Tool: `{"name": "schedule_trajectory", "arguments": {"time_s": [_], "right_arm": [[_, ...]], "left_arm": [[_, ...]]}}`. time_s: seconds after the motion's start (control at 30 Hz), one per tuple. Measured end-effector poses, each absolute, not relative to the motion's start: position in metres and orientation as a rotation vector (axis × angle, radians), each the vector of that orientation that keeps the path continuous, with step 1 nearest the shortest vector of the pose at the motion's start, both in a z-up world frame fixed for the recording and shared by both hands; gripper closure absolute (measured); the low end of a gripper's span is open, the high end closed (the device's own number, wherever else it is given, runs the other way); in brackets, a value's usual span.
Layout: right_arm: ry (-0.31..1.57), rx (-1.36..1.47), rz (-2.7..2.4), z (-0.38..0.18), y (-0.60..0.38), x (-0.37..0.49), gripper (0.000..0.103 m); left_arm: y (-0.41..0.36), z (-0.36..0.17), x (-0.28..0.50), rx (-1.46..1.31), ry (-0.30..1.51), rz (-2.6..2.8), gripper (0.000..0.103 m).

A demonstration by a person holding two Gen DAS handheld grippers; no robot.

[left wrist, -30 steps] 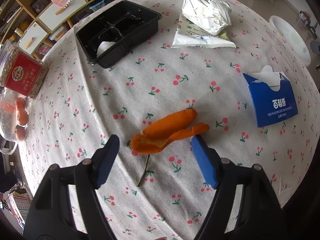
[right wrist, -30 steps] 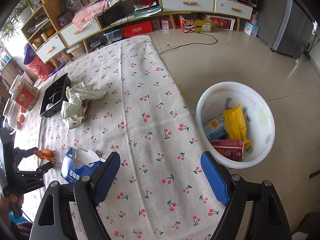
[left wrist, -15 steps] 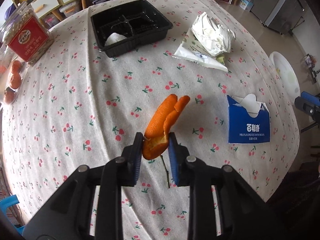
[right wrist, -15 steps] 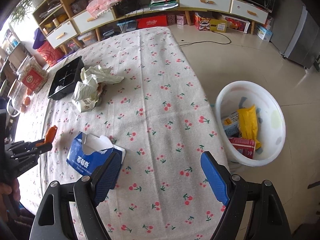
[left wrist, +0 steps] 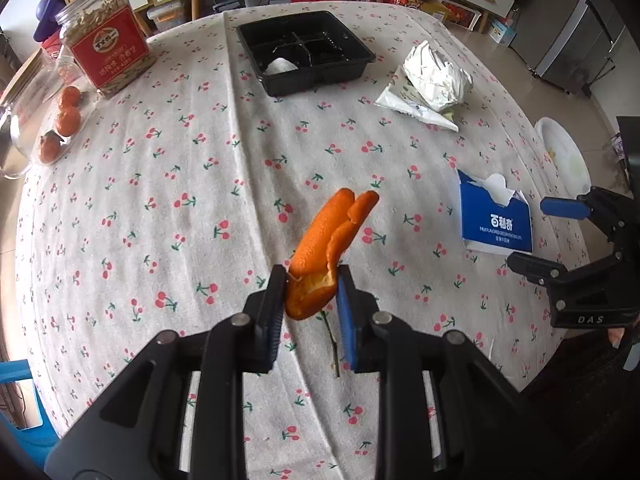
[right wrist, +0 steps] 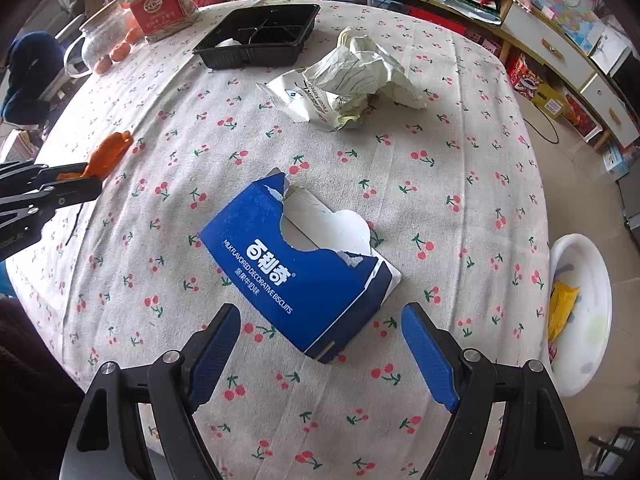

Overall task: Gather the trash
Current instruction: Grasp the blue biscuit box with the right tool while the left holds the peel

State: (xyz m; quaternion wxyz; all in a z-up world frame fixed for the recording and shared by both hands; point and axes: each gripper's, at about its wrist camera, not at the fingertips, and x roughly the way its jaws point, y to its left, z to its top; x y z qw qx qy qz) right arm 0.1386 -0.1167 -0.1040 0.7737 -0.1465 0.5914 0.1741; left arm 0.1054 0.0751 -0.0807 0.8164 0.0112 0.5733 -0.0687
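Observation:
My left gripper is shut on an orange peel and holds it above the cherry-print tablecloth; the peel also shows in the right wrist view. My right gripper is open, hovering just before a torn blue biscuit box, which also shows in the left wrist view. A crumpled wrapper and bag lie further back. A black plastic tray sits at the far side. The white trash bin stands on the floor to the right, holding packaging.
A thin stem lies on the cloth under the peel. A red-labelled jar, a glass jar and small oranges stand at the far left. Shelves and drawers line the back wall.
My left gripper closed on the peel and lifted it off the cloth. My right gripper swung from the bin side to hover over the blue box.

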Motion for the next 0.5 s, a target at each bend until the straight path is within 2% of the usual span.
{"name": "schedule_trajectory", "arguments": {"time_s": [0.37,0.5], "right_arm": [[1.295,-0.247,0.314,-0.123,-0.11,0.184,0.019],[1.28,-0.224,0.317,-0.121,-0.108,0.188,0.028]], "left_arm": [[0.095,-0.075,0.098,-0.02,1.214,-0.121,0.077],[0.098,-0.071,0.097,-0.042,1.2,-0.109,0.076]]}}
